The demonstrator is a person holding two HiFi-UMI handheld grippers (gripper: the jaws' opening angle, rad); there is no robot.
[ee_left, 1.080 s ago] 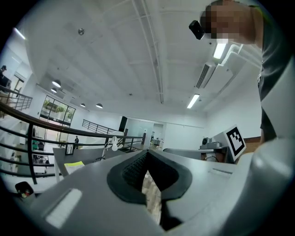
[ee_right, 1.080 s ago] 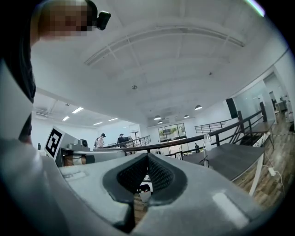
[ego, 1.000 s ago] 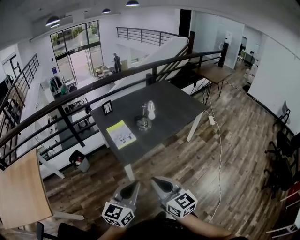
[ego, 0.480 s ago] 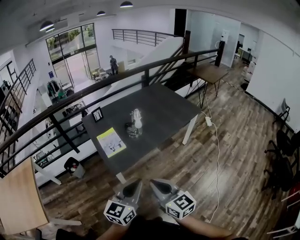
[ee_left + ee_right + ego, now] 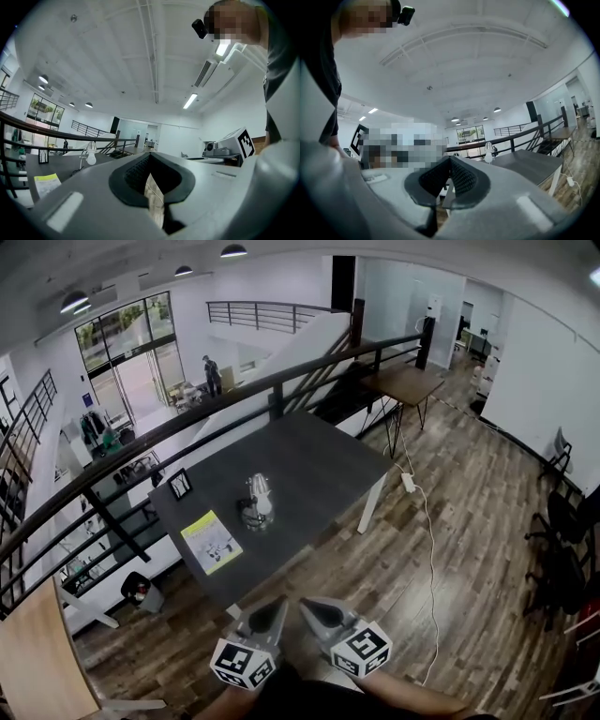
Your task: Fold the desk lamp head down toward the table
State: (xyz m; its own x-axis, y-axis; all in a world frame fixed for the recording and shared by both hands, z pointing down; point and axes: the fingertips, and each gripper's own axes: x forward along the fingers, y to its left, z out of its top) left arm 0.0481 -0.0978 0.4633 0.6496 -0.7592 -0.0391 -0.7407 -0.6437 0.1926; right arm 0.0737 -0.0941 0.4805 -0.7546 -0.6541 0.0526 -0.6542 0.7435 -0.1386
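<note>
At the middle of the head view, the desk lamp [image 5: 257, 499] stands upright on the dark table [image 5: 309, 465], well apart from me, up and slightly left of my left gripper [image 5: 270, 610], the nearer one, and my right gripper [image 5: 315, 608], both with jaws together and empty.

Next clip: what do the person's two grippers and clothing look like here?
Both the left gripper and right gripper are grey, wedge-shaped shells with black ribbed pads. Each carries a white cube printed with black square markers. The person wears a dark top.
</note>
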